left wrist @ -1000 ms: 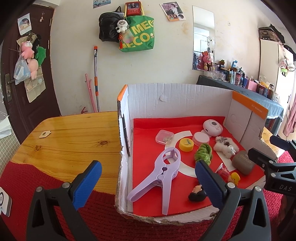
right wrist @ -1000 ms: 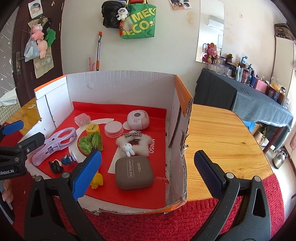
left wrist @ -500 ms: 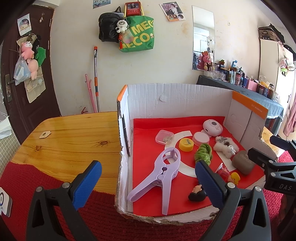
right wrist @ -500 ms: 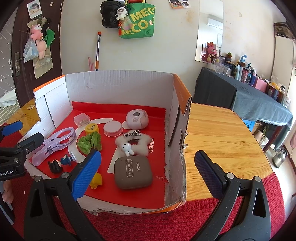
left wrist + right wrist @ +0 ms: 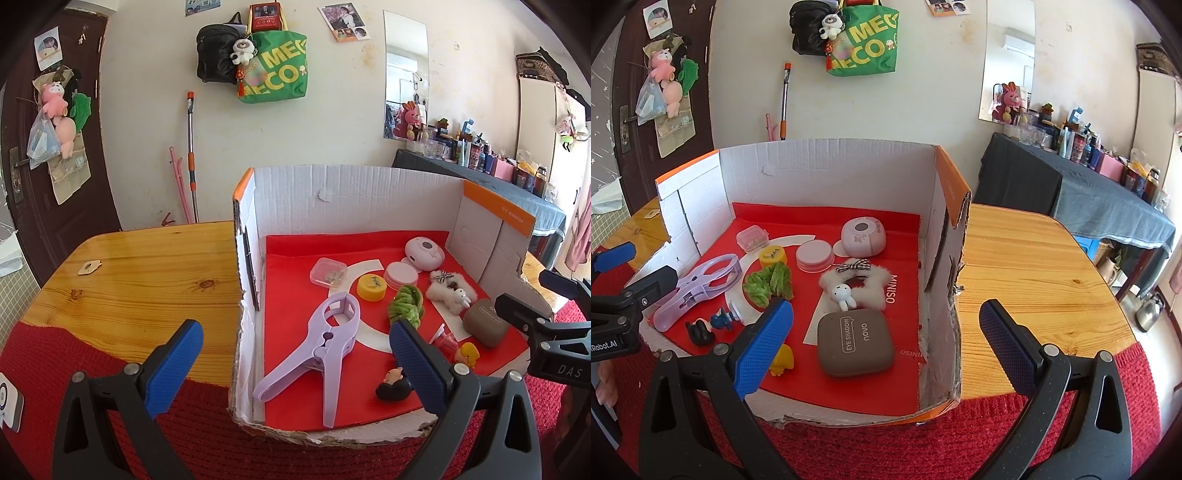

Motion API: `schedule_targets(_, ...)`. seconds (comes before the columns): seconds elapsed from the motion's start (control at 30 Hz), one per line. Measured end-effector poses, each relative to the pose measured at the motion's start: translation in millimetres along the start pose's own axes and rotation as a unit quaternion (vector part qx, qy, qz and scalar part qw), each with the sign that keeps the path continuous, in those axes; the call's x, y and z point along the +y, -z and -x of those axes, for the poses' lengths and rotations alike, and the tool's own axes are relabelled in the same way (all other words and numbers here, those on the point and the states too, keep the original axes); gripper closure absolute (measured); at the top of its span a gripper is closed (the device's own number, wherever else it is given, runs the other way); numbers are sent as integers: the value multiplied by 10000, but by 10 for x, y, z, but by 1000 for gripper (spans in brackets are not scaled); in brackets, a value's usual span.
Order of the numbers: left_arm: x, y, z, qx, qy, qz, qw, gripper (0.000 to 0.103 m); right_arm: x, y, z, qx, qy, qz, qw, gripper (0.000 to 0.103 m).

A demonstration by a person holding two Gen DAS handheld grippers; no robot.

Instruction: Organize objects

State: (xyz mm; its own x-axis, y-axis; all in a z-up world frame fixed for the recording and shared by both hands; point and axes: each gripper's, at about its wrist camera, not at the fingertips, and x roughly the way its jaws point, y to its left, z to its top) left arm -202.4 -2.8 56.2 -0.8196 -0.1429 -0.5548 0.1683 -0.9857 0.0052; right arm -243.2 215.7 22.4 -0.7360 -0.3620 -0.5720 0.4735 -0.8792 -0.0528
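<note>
A white cardboard box [image 5: 354, 192] [image 5: 827, 162] with a red floor holds several small things: a lilac clamp [image 5: 325, 350] [image 5: 698, 284], a green scrunchie [image 5: 404, 306] [image 5: 768, 282], a yellow lid [image 5: 371, 286], a brown eye-shadow case [image 5: 855, 341] [image 5: 485, 325], a white fluffy clip [image 5: 853, 284] and a pink round case [image 5: 864, 236]. My left gripper [image 5: 291, 365] is open and empty in front of the box's left wall. My right gripper [image 5: 886, 347] is open and empty in front of the box's right wall.
The box stands on a wooden table [image 5: 140, 280] [image 5: 1034, 277] with a red knitted mat [image 5: 886, 443] along its front. A small wooden tag [image 5: 88, 266] lies on the table at left. A dark-clothed side table [image 5: 1082, 192] with bottles stands at the right.
</note>
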Motion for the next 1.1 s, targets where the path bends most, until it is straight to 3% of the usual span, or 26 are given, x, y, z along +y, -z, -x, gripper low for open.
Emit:
schedule_targets(0.6,68,2,-10,20,163,164,9997,0,-18,1,20,-29,19,2,10000,0)
schedule_targets(0.9,27,-68,295,-221,208,-19,9995,0,15,-42,189,-24,-184,-117,9998,0)
schedule_targets(1.1,35,-31,548,-110,364,-17,9993,0,-13,-65,505,21,-225,-272,9994,0)
